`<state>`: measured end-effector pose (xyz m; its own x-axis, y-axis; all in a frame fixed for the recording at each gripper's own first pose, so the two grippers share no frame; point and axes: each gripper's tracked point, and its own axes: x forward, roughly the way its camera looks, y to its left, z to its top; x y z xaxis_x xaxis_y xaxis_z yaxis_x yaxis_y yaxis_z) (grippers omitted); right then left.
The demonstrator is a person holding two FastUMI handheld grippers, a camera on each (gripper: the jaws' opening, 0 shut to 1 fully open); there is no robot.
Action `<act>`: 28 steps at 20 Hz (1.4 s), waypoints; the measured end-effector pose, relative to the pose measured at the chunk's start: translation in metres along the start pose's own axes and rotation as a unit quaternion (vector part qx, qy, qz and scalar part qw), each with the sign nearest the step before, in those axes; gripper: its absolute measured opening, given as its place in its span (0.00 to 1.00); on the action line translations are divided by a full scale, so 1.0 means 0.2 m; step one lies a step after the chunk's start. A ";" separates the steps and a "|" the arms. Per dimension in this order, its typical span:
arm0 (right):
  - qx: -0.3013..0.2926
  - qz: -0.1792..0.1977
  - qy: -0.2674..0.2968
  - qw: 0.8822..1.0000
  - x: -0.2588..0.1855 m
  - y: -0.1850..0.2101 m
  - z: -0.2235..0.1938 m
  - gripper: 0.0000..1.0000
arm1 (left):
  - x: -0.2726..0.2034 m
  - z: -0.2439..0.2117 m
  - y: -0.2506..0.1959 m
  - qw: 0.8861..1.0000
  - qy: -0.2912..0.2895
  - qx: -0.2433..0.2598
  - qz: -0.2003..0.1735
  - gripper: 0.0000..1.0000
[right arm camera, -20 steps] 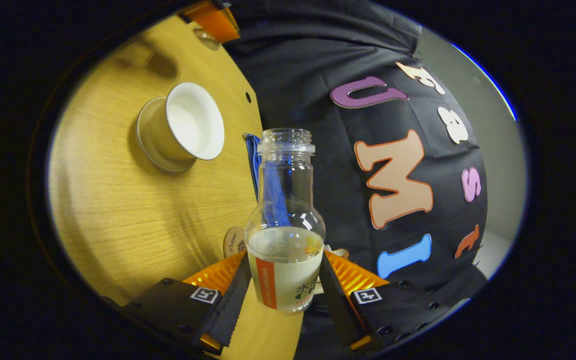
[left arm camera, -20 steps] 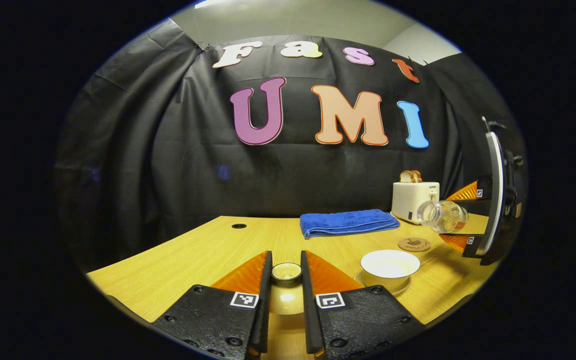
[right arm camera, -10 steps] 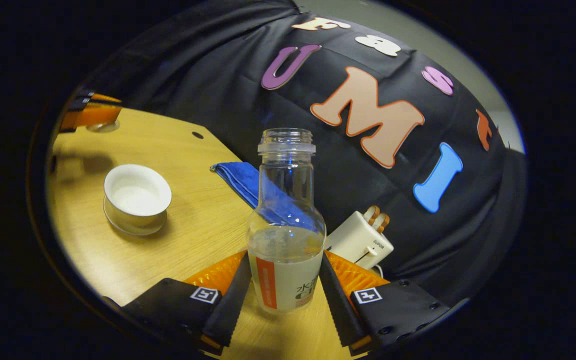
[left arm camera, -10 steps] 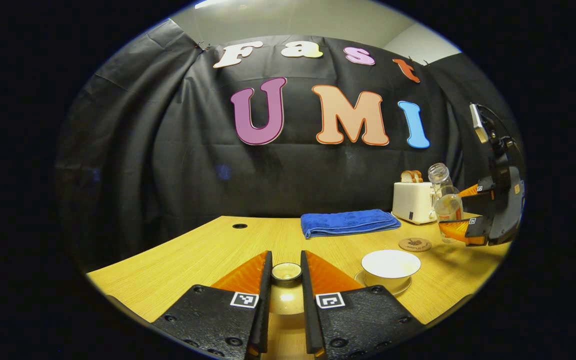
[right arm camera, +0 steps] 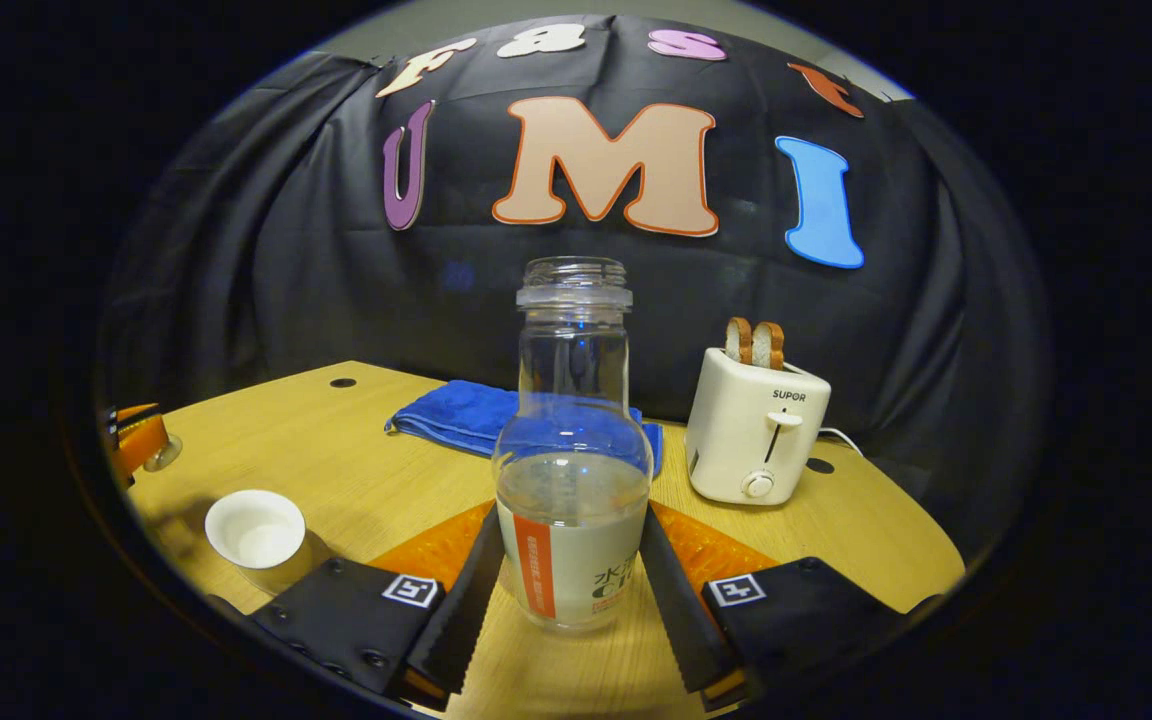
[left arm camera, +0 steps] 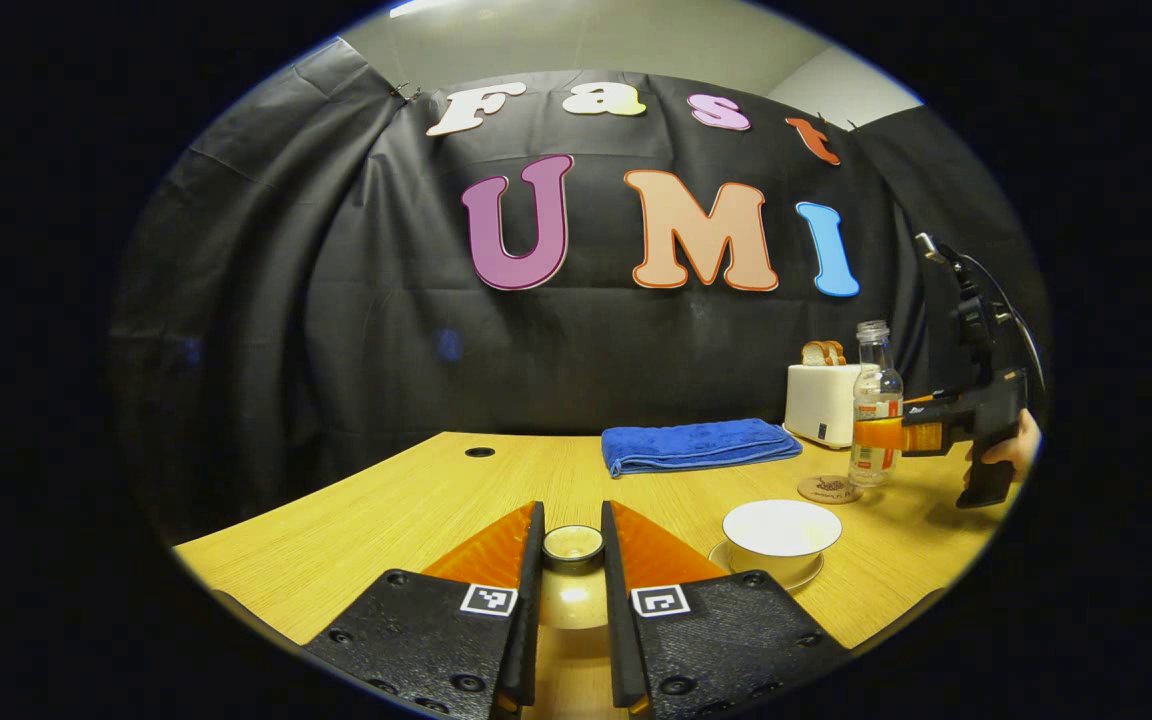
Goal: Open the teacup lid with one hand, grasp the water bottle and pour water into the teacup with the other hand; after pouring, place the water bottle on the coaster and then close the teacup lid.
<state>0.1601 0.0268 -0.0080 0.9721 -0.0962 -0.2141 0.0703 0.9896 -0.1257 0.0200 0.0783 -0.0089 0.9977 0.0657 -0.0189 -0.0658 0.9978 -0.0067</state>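
Two fingers of right gripper [right arm camera: 571, 600] clamped on water bottle [right arm camera: 573, 470], bottle upright, long axis vertical, uncapped, part full. Coaster [left arm camera: 829, 489] just beside bottle base on teacup side; judged next: short sideways shift, then lower. Teacup [left arm camera: 781, 536] open on saucer. Left gripper [left arm camera: 572, 590] clamped on lid [left arm camera: 573, 545], held above tabletop [left arm camera: 386, 520]. Towel [left arm camera: 698, 444] and toaster [right arm camera: 756, 425] behind, well apart.

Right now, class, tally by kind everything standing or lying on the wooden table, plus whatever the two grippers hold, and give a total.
Water bottle: 1
Teacup: 1
Teacup lid: 1
Coaster: 1
Blue towel: 1
Toaster: 1
Total: 6
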 end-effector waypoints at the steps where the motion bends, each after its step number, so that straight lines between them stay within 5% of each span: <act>1: 0.003 -0.002 -0.004 1.000 0.01 0.00 0.00 0.81 | 0.00 0.00 0.00 1.000 0.000 0.000 0.000 0.27; 9: 0.065 0.000 -0.005 0.998 0.14 0.03 -0.05 0.84 | 0.00 0.00 0.00 1.000 0.000 0.000 0.000 0.27; 28: 0.049 -0.016 -0.005 0.999 0.20 0.02 -0.09 0.83 | -0.01 0.01 0.00 1.000 0.000 0.000 0.000 0.27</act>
<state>0.1944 0.0250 -0.0346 0.9711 -0.1268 -0.2022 0.1217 0.9919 -0.0372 0.0189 0.0783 -0.0076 0.9977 0.0652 -0.0193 -0.0653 0.9978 -0.0076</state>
